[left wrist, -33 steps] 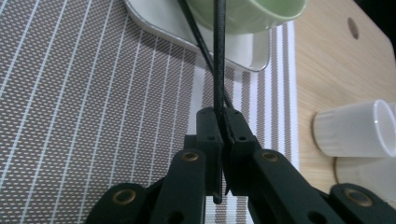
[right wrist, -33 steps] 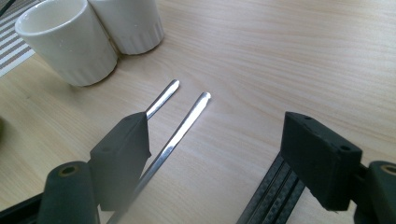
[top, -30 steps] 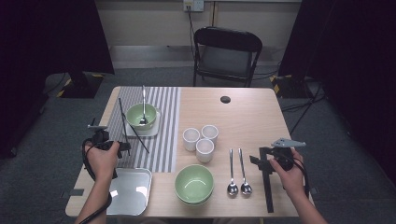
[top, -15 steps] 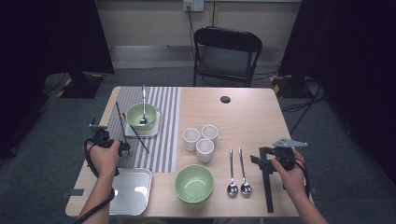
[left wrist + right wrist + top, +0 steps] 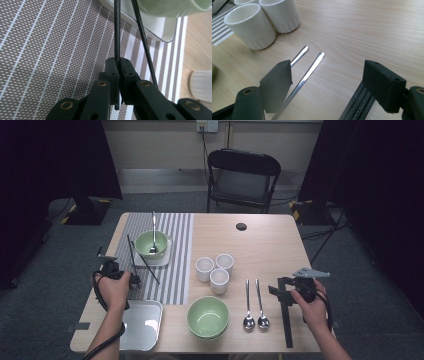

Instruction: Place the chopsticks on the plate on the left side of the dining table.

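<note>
While the left tongs (image 5: 119,66) sit over the striped mat (image 5: 170,265), their jaws are clamped on one black chopstick (image 5: 117,32) — rod pinched between the pads, short end poking out below, long end running up toward the white tray (image 5: 160,31) under the green bowl (image 5: 172,7). 2nd chopstick (image 5: 143,40) lies just beside, crossing the mat at an angle, not gripped. High view: left hand (image 5: 114,290) at desk's left edge, both chopsticks near the small bowl (image 5: 150,244), which has a spoon standing in it; steel tray (image 5: 141,325) close to the person.

Right tongs (image 5: 329,82) — jaws wide apart, nothing between the pads. They hover low over the desk (image 5: 367,27) w/ two spoon handles (image 5: 308,70) running under the left jaw; a flat black carbon strip (image 5: 355,102) lies by the right jaw. Three white cups (image 5: 252,26) clustered ahead, touching or nearly so. High view: right hand (image 5: 311,302) at desk's right side, two spoons (image 5: 255,307) betw. it and the big green bowl (image 5: 208,316).
</note>
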